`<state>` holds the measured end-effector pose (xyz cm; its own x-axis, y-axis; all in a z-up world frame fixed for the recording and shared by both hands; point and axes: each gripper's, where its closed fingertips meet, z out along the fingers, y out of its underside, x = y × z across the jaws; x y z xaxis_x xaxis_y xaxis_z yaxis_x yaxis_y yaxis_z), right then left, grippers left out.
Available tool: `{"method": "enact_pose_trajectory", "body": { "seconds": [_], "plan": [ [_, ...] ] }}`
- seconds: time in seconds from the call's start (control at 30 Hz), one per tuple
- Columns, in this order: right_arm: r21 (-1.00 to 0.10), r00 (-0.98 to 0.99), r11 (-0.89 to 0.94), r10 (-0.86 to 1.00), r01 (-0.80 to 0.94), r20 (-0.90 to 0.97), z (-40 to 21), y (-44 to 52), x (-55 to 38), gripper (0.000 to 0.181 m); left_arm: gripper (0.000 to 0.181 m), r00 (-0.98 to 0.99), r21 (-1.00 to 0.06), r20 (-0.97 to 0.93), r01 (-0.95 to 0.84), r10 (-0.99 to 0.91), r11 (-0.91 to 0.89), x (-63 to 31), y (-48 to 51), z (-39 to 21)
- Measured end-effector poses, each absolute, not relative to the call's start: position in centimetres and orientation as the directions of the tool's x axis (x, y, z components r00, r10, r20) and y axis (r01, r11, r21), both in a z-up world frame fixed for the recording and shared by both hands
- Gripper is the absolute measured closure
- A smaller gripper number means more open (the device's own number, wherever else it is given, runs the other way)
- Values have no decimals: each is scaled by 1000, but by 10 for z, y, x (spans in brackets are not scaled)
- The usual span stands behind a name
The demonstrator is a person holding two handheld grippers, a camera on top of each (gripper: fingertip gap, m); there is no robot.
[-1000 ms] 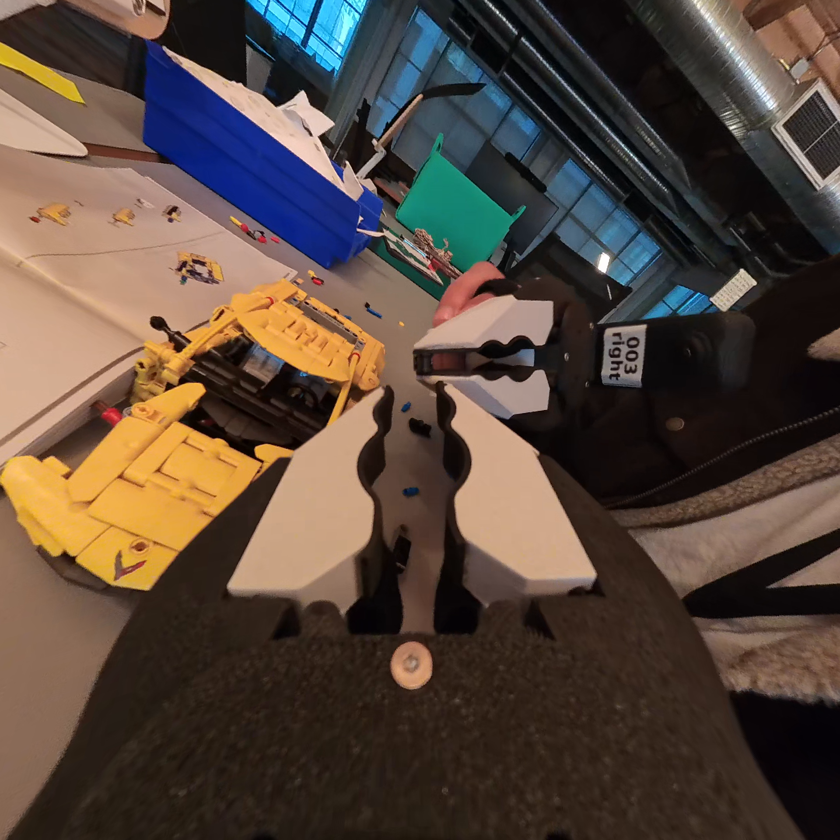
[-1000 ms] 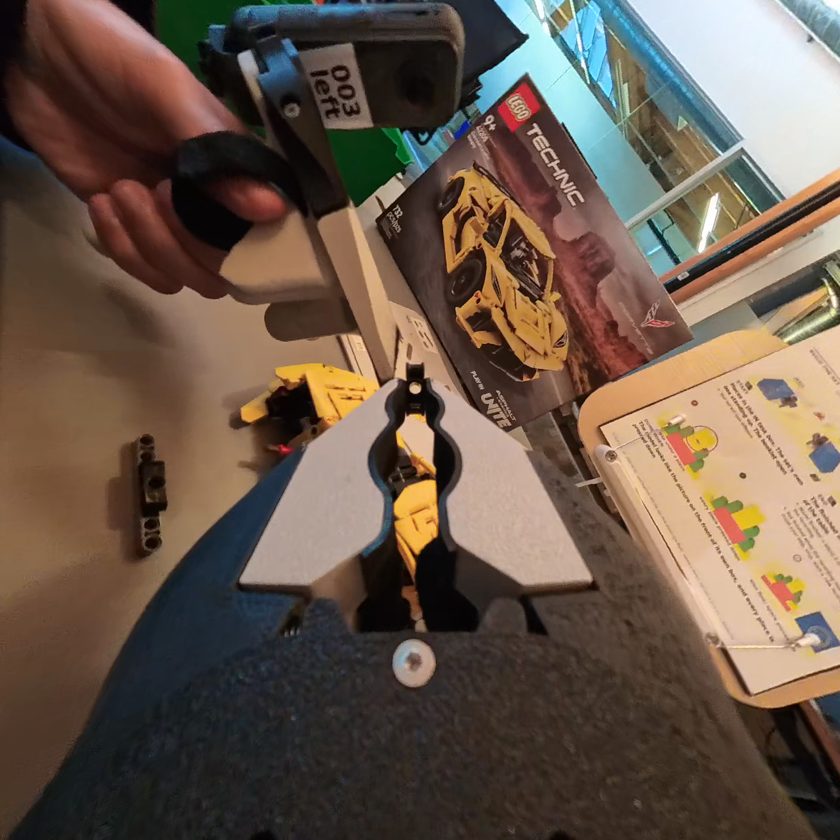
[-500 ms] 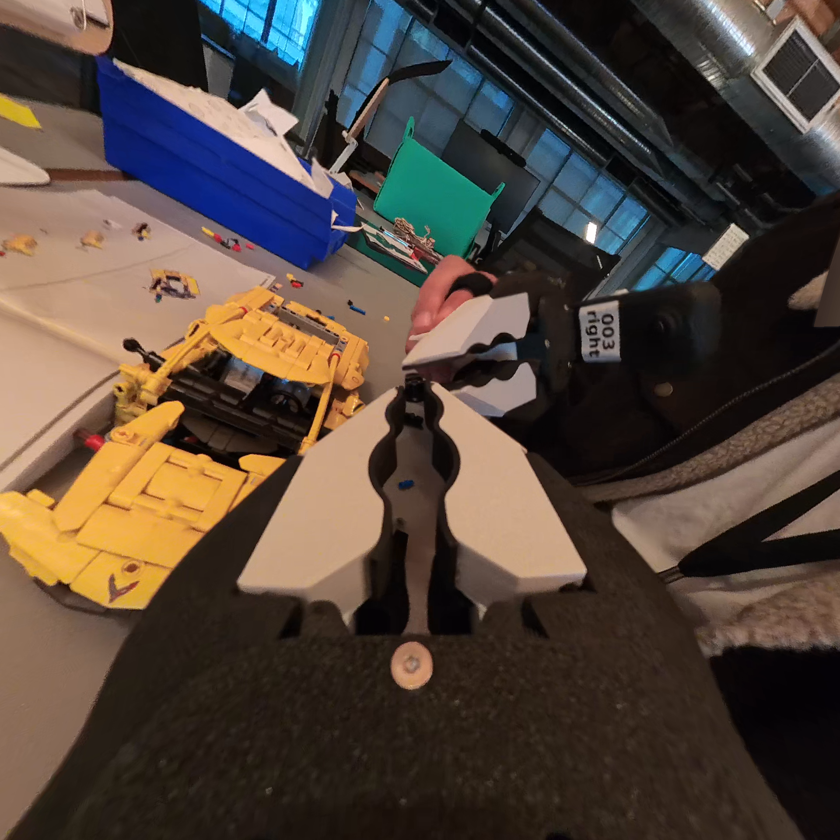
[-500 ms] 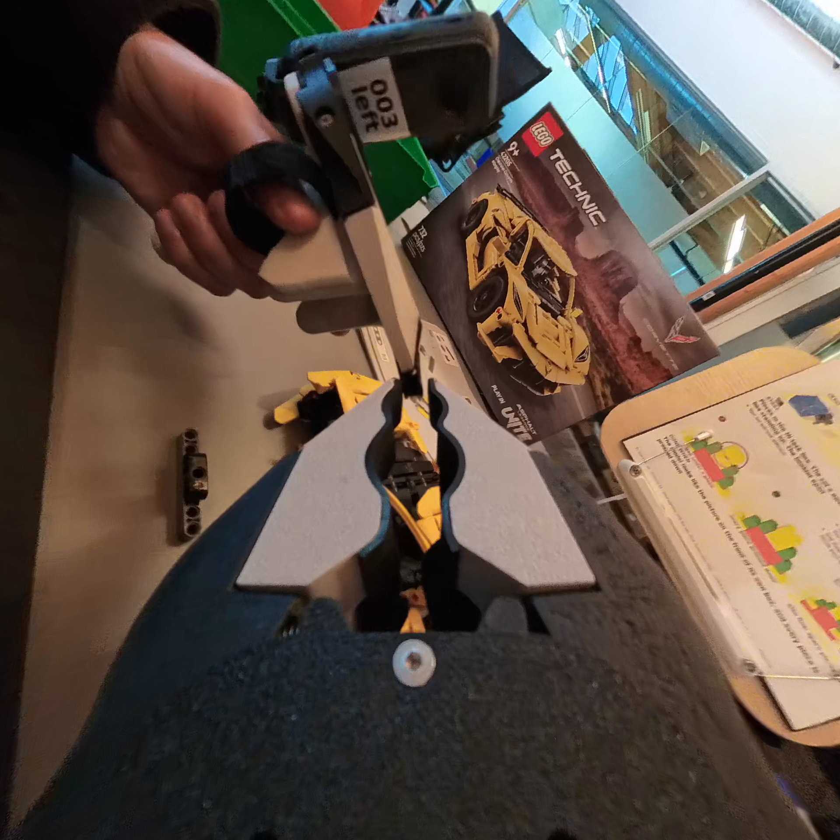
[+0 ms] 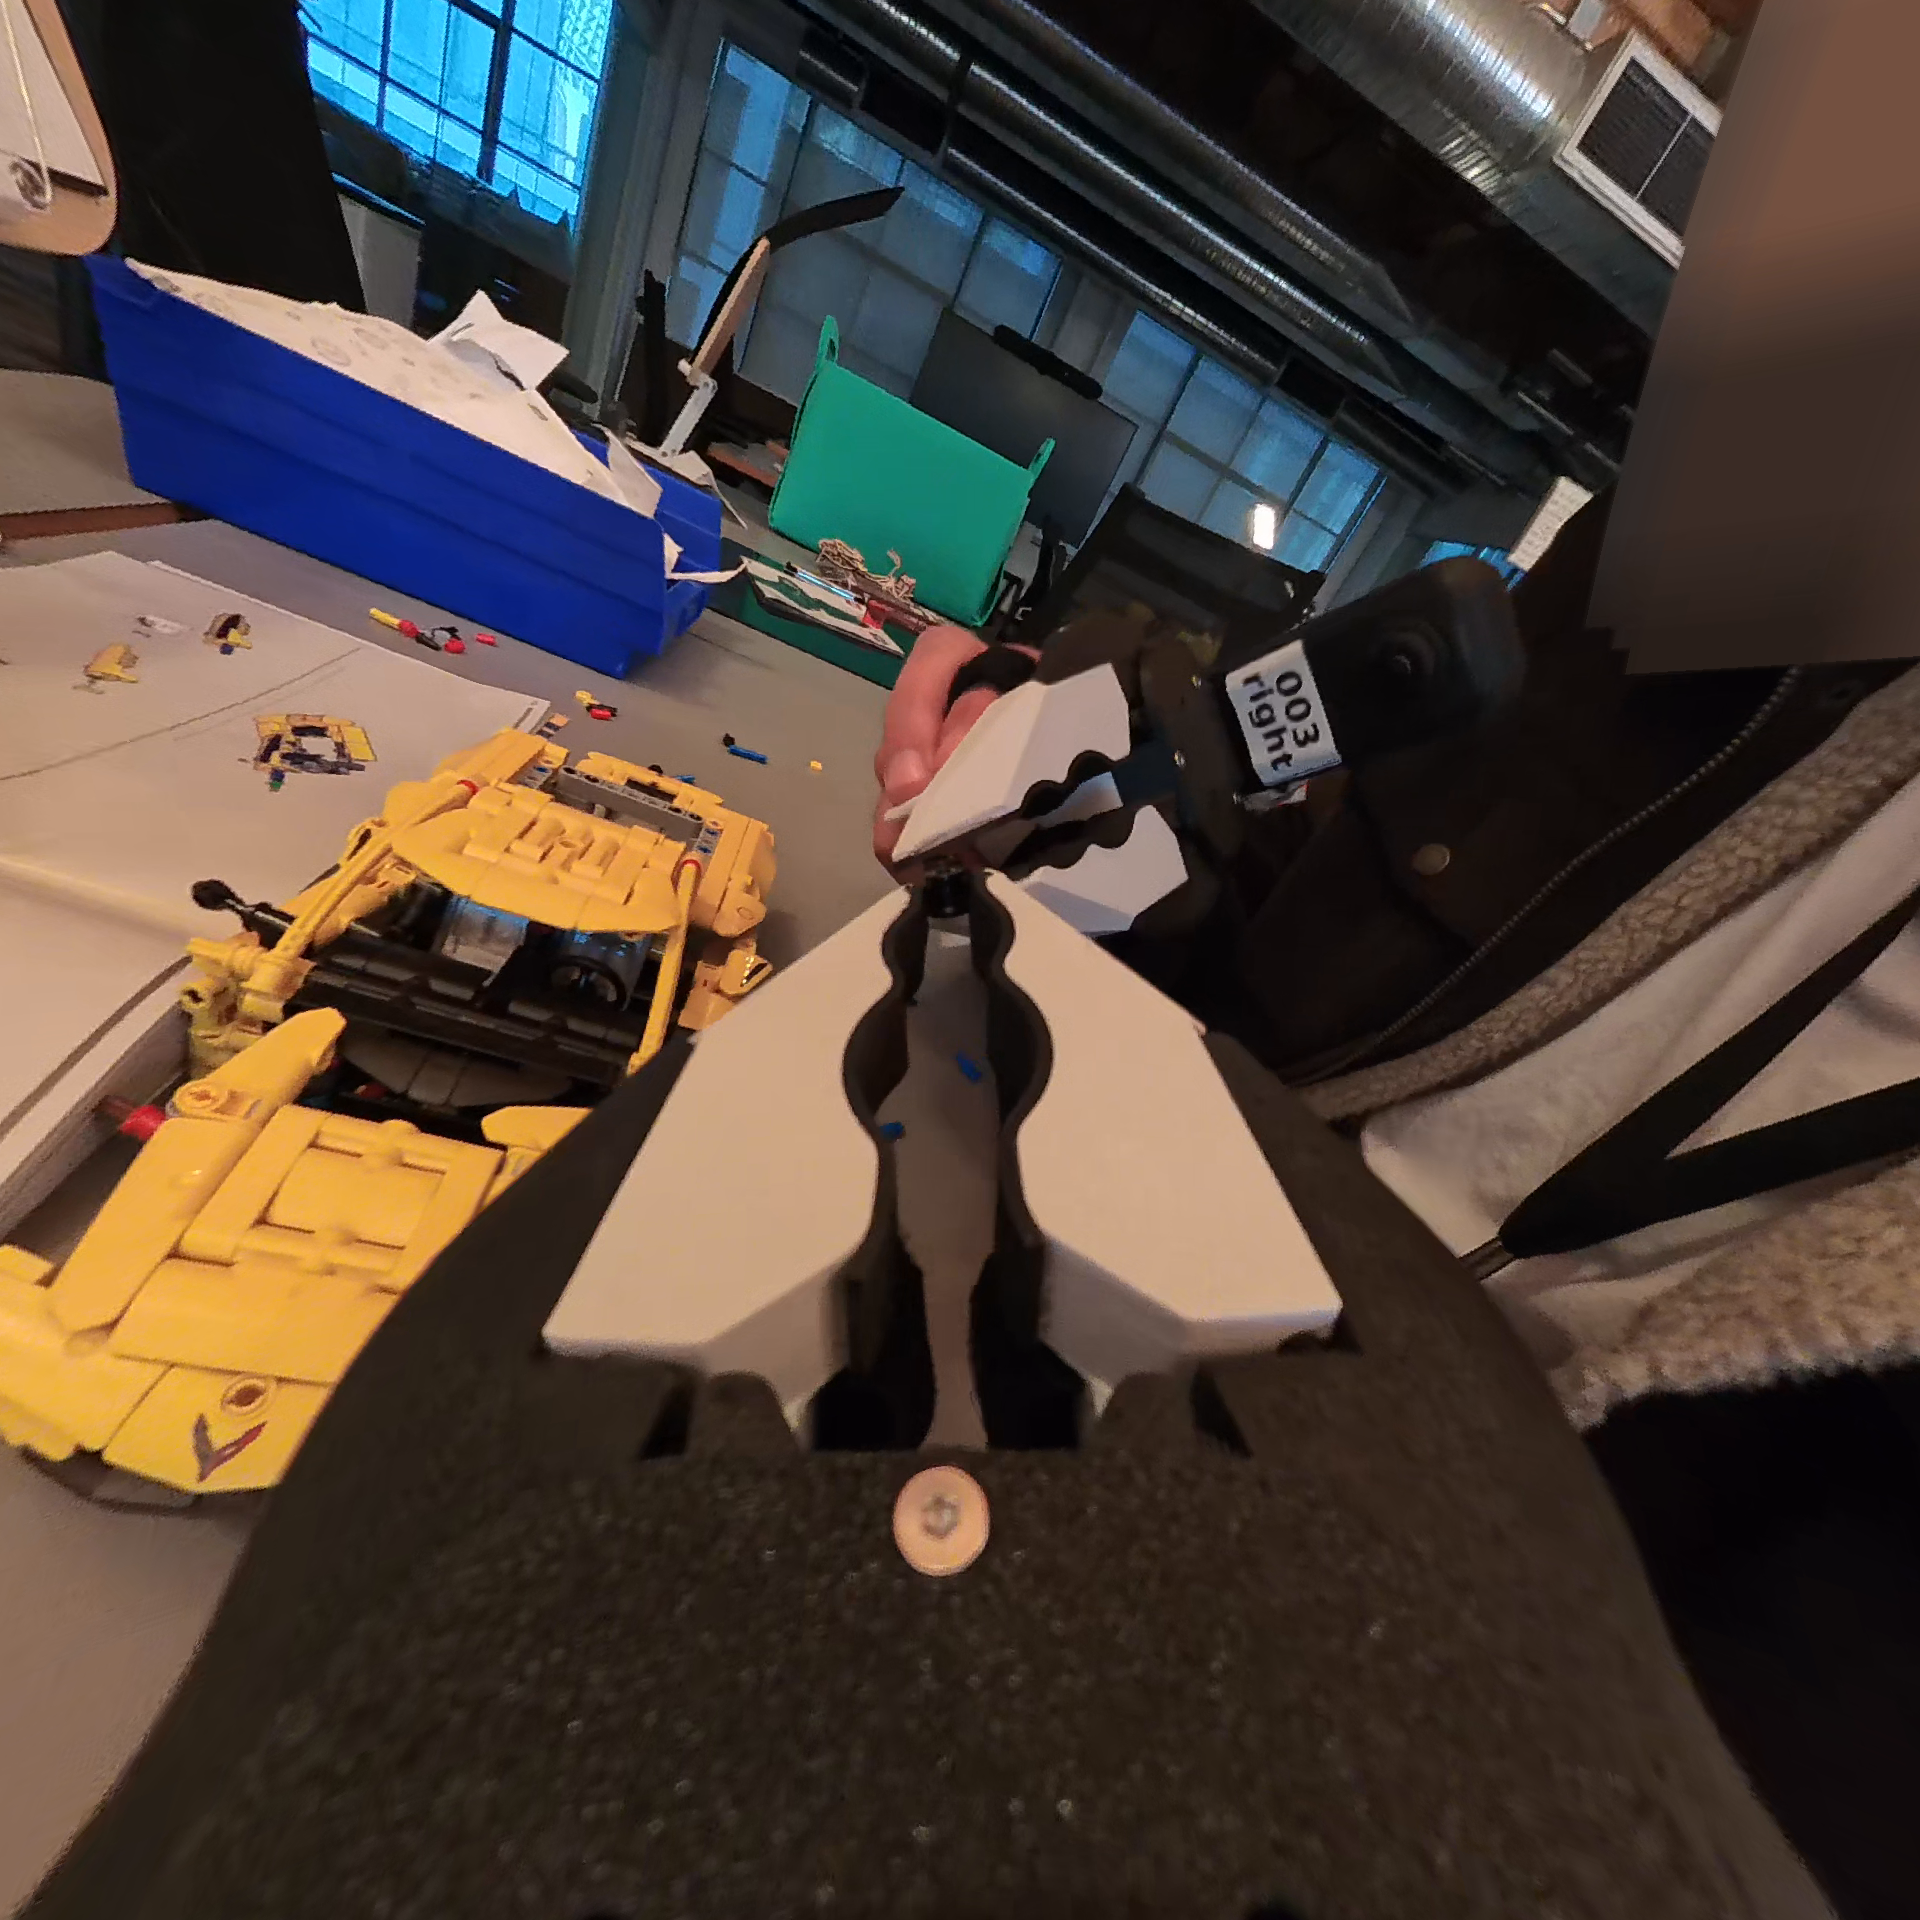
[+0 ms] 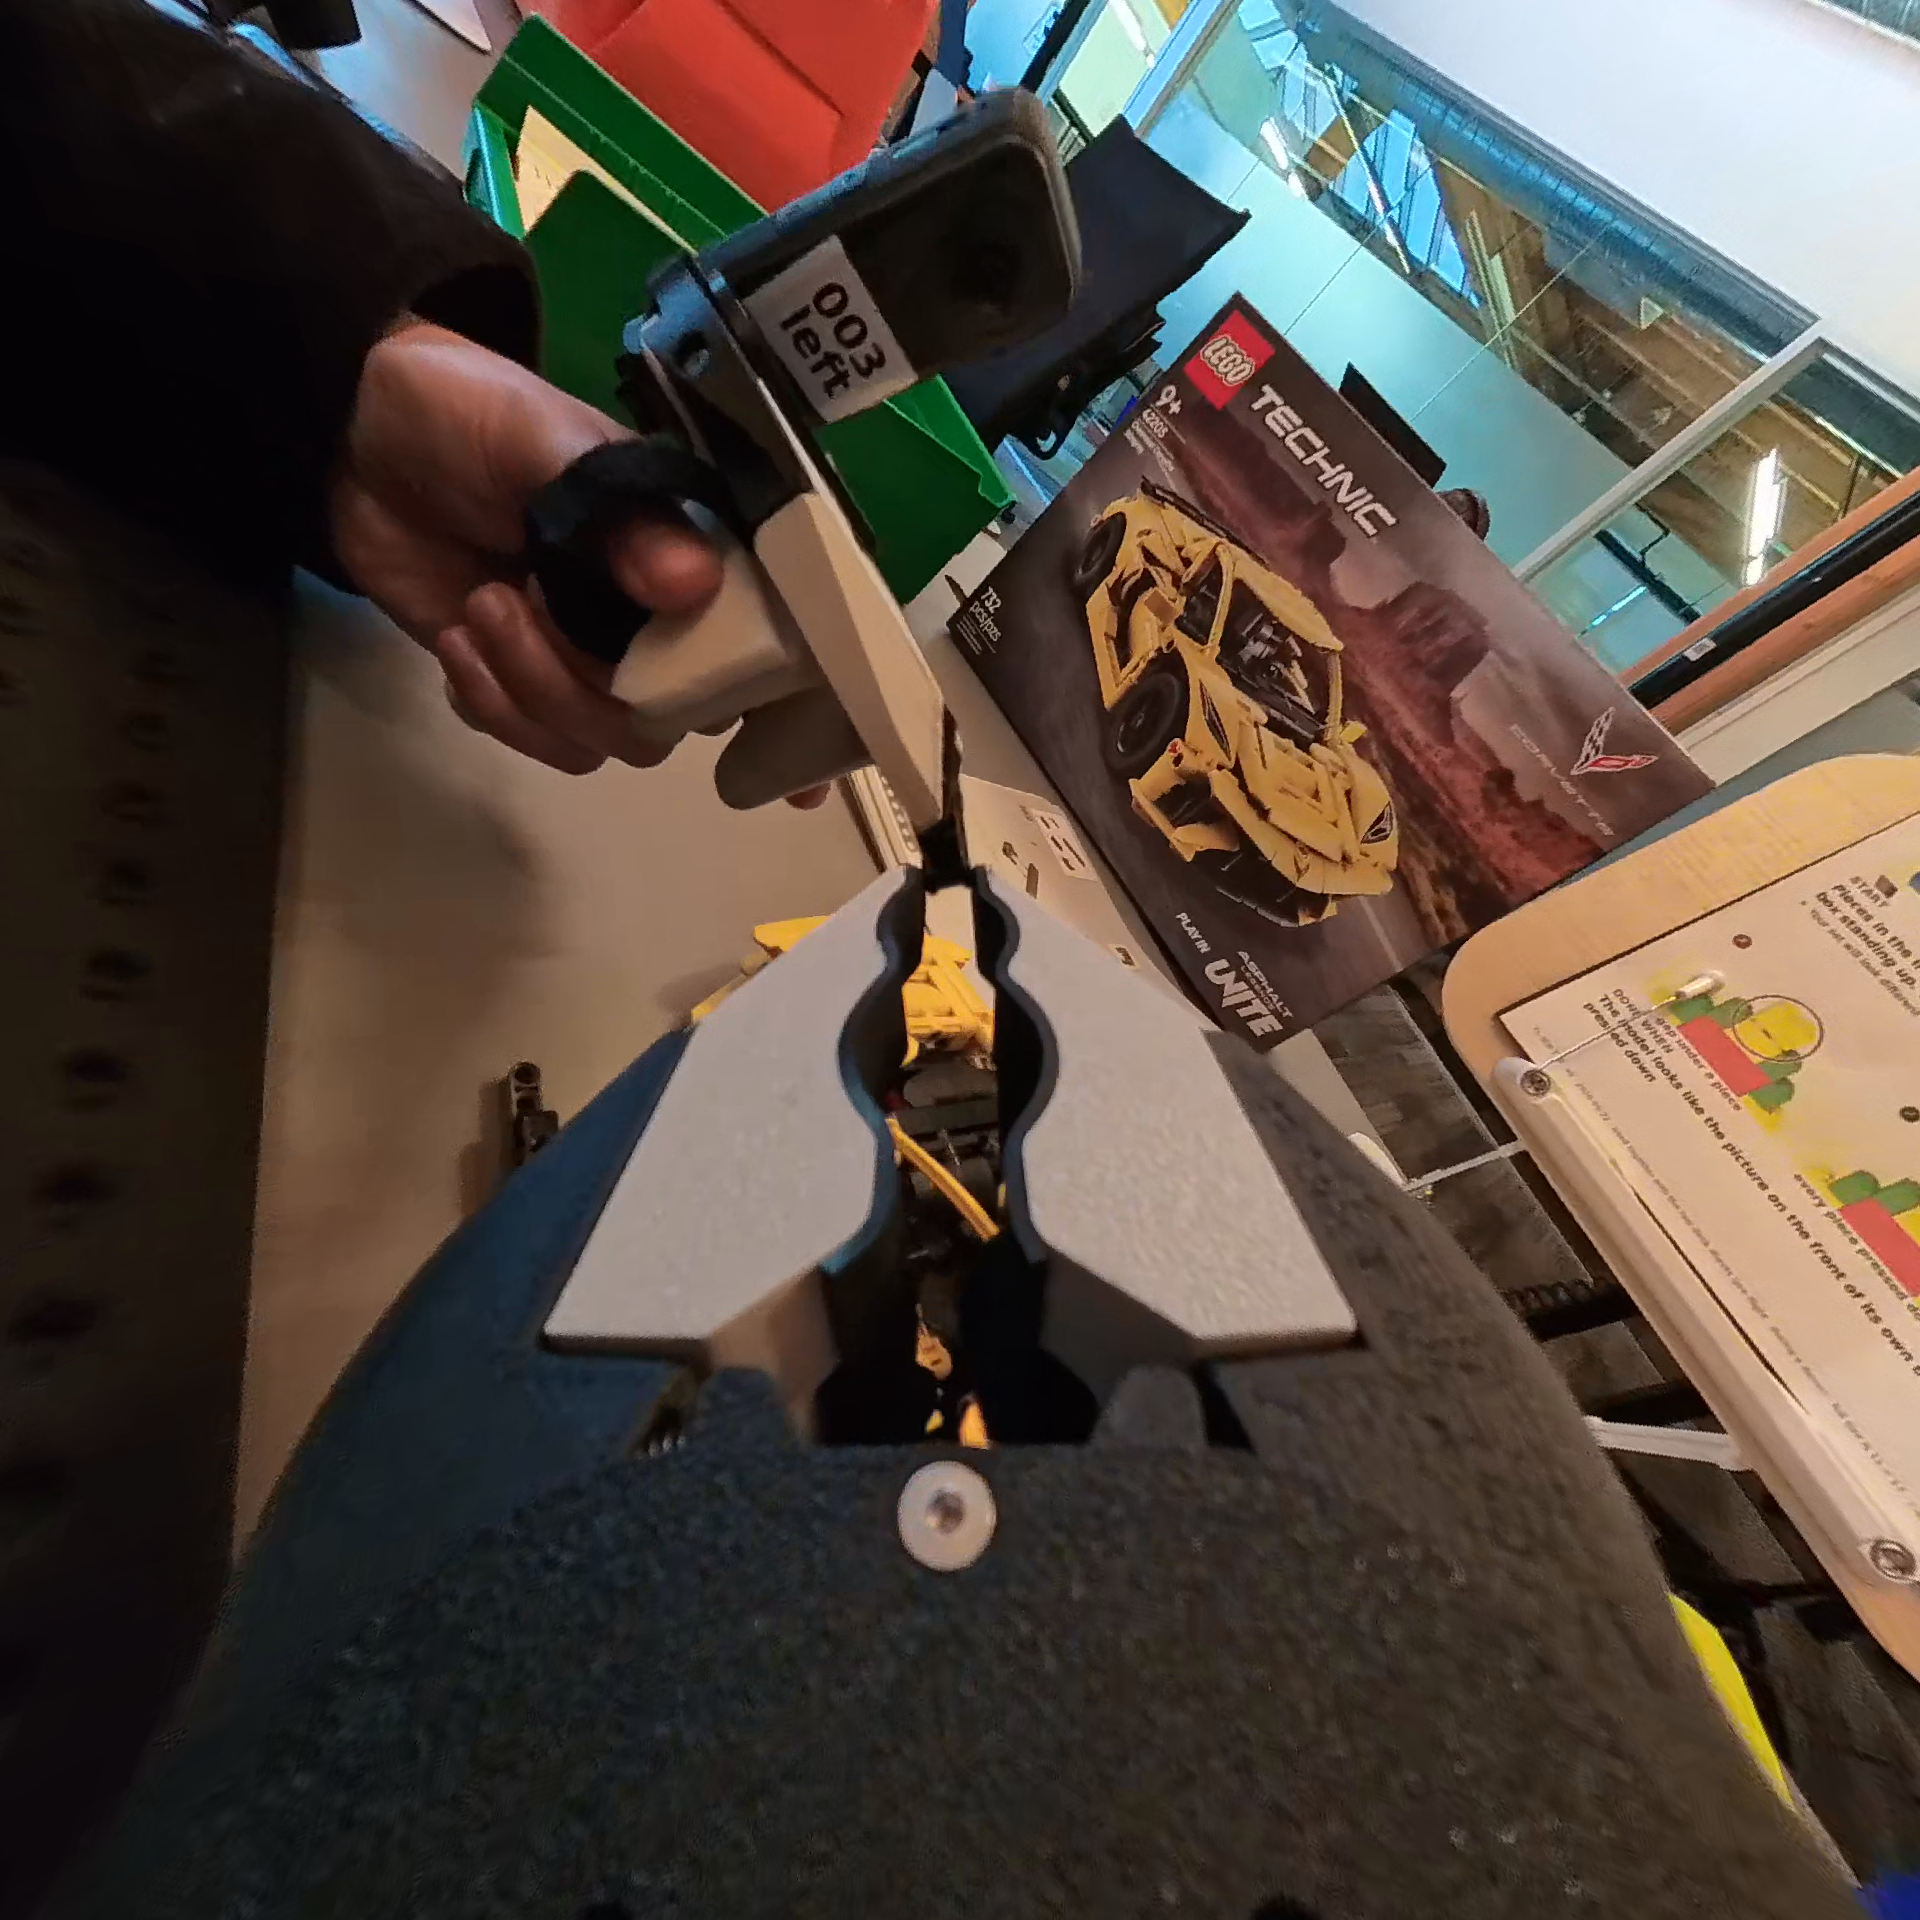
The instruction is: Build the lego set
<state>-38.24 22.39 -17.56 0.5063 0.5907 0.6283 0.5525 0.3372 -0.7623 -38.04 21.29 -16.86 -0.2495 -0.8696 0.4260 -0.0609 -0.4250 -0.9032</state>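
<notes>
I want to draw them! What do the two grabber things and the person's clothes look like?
Each gripper, left and right, has pale grey wedge-shaped jaws with wavy black inner edges on a speckled black body, with a black camera and white sticker. Black finger loops. Dark sleeves, fleecy cream jacket.

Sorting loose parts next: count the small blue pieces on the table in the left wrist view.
3 blue pieces. Two, one nearer and one farther, show between the left gripper's fingers; the third lies past the yellow car. More may be hidden behind the gripper.

Your room: tall gridded windows [image 5: 499,114] glowing blue, silver ceiling duct [image 5: 1455,94], wall vent [image 5: 1642,125], grey tabletop [image 5: 94,1621].
</notes>
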Motion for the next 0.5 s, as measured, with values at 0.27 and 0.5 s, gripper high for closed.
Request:
{"method": "enact_pose_trajectory", "body": {
  "seconds": [0.27,0.5],
  "plan": [
    [-872,620,-240,779,427,90,-207,212,-267,159,174,-197,-953,287,-160,-938,-258,-379,208,-190],
    [-648,678,-611,709,455,-194,-289,149,-208,157,174,-188,-960,257,-164,-948,-227,-376,204,-193]
  ]
}}
